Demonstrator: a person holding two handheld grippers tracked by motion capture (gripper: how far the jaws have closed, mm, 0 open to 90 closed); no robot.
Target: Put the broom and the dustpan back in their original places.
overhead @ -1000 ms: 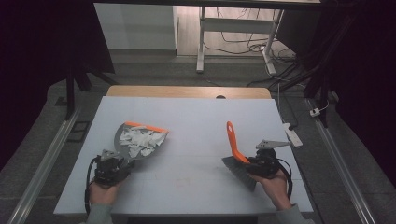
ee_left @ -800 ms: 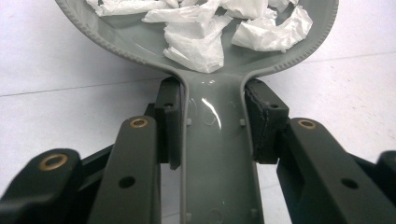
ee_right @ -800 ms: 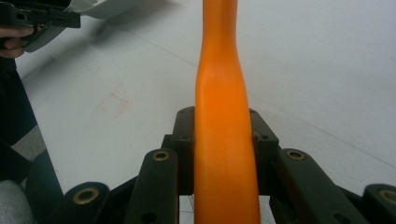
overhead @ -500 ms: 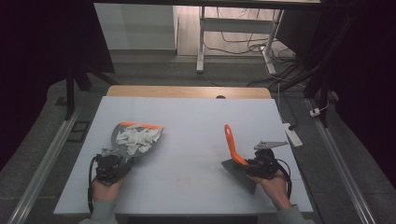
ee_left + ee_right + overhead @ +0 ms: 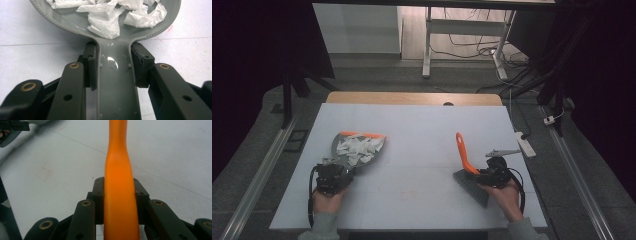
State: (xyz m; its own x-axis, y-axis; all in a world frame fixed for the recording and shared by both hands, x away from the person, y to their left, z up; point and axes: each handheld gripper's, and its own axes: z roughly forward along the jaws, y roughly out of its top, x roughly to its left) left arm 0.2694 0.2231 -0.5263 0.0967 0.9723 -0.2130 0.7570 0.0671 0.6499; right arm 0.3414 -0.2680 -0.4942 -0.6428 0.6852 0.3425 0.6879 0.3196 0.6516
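A grey dustpan (image 5: pixel 357 149) with an orange front lip lies on the white table (image 5: pixel 422 130) at the left, holding several crumpled white paper scraps (image 5: pixel 358 148). My left gripper (image 5: pixel 332 175) is shut on the dustpan's grey handle (image 5: pixel 113 82), with the scraps (image 5: pixel 107 21) just ahead of the jaws. At the right, my right gripper (image 5: pixel 489 174) is shut on the orange handle (image 5: pixel 119 195) of a small brush (image 5: pixel 466 157). The handle (image 5: pixel 462 150) slants up and away, and the grey bristles (image 5: pixel 472 184) rest low near the hand.
A wooden strip (image 5: pixel 412 98) edges the table's far side. A white power strip (image 5: pixel 523 143) lies by the right edge. Metal rails (image 5: pixel 267 165) run along the floor on both sides. A desk frame and cables (image 5: pixel 472 40) stand beyond the table.
The dustpan with its scraps has swung slightly left and back toward the left hand. The brush has shifted a little to the left in the right gripper.
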